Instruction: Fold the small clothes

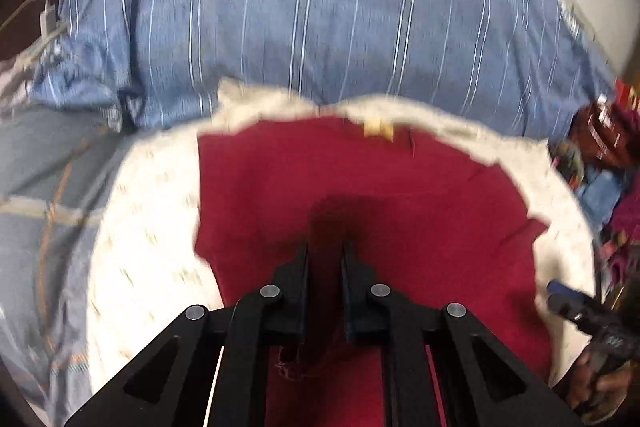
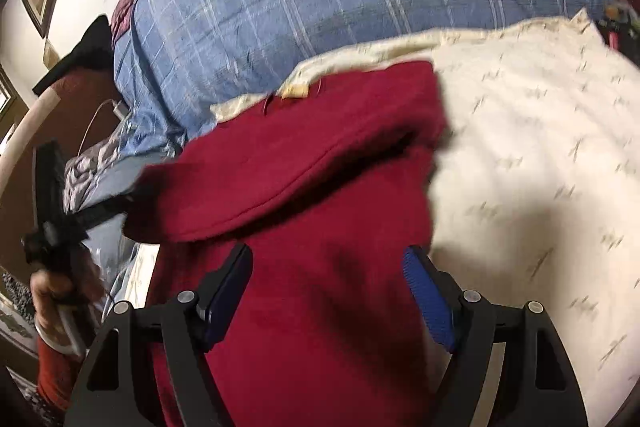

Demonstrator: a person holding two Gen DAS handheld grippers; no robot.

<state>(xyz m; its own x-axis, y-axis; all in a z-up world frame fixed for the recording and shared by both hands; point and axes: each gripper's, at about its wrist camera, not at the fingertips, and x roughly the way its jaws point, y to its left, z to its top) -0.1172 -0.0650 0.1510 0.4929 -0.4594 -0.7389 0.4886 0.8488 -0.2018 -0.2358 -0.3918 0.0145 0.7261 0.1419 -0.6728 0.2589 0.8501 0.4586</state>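
A small dark red garment [image 1: 360,187] lies on a cream patterned cloth [image 1: 148,247] on a bed. My left gripper [image 1: 326,251] hovers over the garment's middle with its jaws close together, and red fabric runs between them near the base. In the right wrist view the left gripper [image 2: 100,207] holds the garment's left edge [image 2: 160,187] lifted, so a flap folds over the rest of the garment [image 2: 320,307]. My right gripper [image 2: 328,267] is open above the garment and holds nothing. Its blue pads [image 2: 428,299] show. It also appears at the right edge of the left wrist view [image 1: 576,311].
A blue striped pillow [image 1: 320,19] with a round emblem lies behind the cloth. A white charger and cable [image 1: 48,23] sit at the left. Colourful clutter [image 1: 608,155] lies at the right. A blue checked sheet [image 1: 40,187] covers the bed on the left.
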